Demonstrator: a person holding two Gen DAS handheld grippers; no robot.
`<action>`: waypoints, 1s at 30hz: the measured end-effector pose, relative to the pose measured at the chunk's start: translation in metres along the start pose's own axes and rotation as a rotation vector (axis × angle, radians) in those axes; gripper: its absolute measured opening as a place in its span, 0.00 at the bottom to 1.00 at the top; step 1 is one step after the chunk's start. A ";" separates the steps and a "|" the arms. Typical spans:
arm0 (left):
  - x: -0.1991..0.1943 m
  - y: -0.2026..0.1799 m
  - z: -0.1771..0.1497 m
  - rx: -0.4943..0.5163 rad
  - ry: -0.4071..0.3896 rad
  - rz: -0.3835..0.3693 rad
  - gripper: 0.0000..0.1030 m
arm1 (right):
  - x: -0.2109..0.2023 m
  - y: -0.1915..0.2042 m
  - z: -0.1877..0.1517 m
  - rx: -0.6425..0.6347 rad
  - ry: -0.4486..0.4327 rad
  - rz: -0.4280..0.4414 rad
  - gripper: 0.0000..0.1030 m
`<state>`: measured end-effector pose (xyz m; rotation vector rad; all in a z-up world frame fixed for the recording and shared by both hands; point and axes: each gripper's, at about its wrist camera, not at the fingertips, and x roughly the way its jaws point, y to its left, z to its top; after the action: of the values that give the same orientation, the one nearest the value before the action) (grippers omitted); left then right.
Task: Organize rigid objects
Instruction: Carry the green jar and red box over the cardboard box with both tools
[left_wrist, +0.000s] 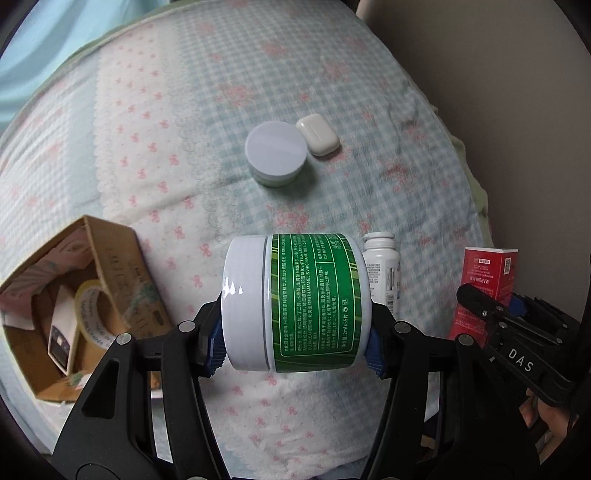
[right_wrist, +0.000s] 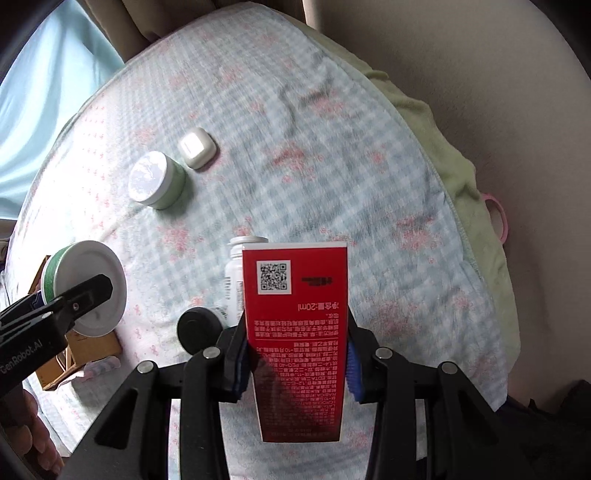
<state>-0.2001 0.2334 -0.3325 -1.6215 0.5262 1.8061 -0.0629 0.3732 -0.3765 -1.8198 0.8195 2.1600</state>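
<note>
Writing, green jar (left_wrist: 295, 302): white lid, green label in small Chinese print; "CENTELLA", "HAMAMELIS VIRGINIANA" and "2ml×55" are legible.
Writing, red carton (right_wrist: 299, 332): QR code and "20ml", printed upside down in this view; from the left wrist view the brand reads roughly "MARUBI".
Writing, tools: "DAS" on the right claw's body; "GenRobot.AI" on the left claw's body.
Left claw (left_wrist: 295, 332): closed on the green jar, blue pads pressing lid end and base end; jar held sideways, clear above the bed (left_wrist: 147, 110).
Right claw (right_wrist: 295, 365): closed on the red carton, pads on its two narrow sides; carton upright, clear above the bed.
Cardboard box (left_wrist: 110, 251): at the bed's left, open; holds a tape roll (left_wrist: 96, 306) with lettering too blurred to read.
Bed, centre: pale green jar (left_wrist: 275, 153) with white lid, just beside a white earbud case (left_wrist: 317, 134).
Bed, near: white bottle (left_wrist: 382, 273) between the claws; black round lid (right_wrist: 197, 328) beside it.
</note>
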 end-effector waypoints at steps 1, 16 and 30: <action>-0.010 0.008 -0.004 -0.008 -0.016 -0.002 0.53 | -0.006 0.007 0.000 -0.004 -0.008 0.012 0.36; -0.140 0.184 -0.079 -0.206 -0.172 0.029 0.51 | -0.071 0.163 -0.039 -0.170 -0.057 0.200 0.36; -0.169 0.332 -0.108 -0.186 -0.184 0.079 0.51 | -0.079 0.309 -0.069 -0.235 -0.052 0.301 0.36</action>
<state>-0.3472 -0.1092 -0.2246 -1.5511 0.3524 2.0916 -0.1379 0.0965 -0.2200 -1.8354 0.9127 2.5781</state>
